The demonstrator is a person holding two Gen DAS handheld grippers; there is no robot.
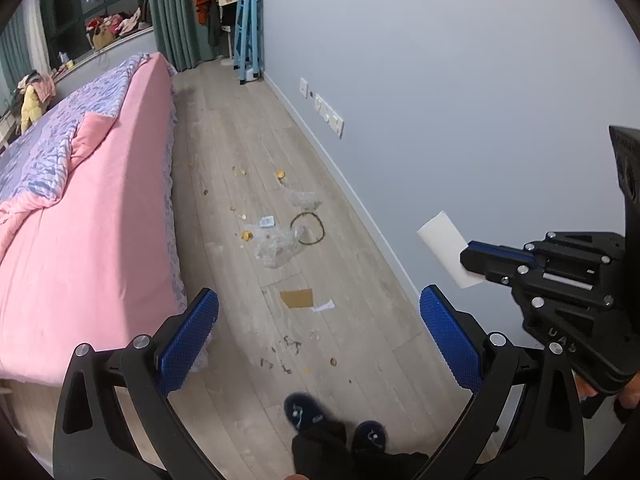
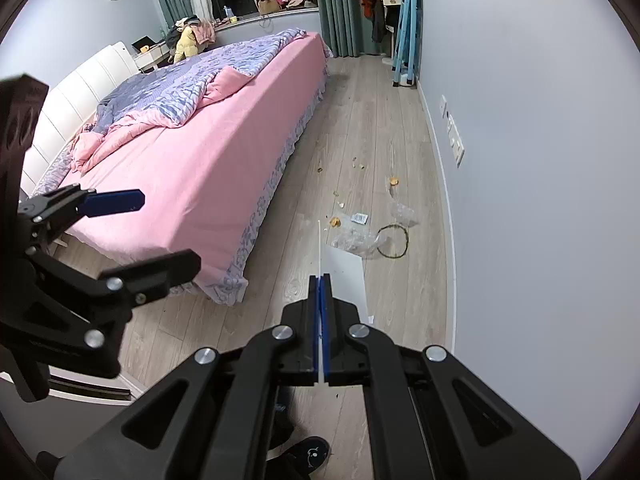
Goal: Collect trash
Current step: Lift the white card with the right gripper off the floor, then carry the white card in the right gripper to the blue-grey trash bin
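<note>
On your left, the pink bed point(image 1: 92, 216) runs along the floor's point(image 1: 240, 128) edge. Your left gripper point(image 1: 318, 340) hangs above the boards with its blue pads point(image 1: 188, 344) spread wide and nothing between them. Beyond it the litter lies loose: a brown cardboard piece point(image 1: 297, 298) nearest you, a white paper scrap point(image 1: 323, 306) just beside it, then crumpled clear plastic point(image 1: 278, 246) and a dark wire ring point(image 1: 307, 229) farther off, with orange crumbs point(image 1: 246, 235) around. To the right, your right gripper point(image 2: 322, 292) is pinched tight on a white card point(image 1: 448, 246), held in the air near the grey wall point(image 1: 460, 80). Its long axis runs straight out from the fingertips, the free end pointing away toward the plastic
</note>
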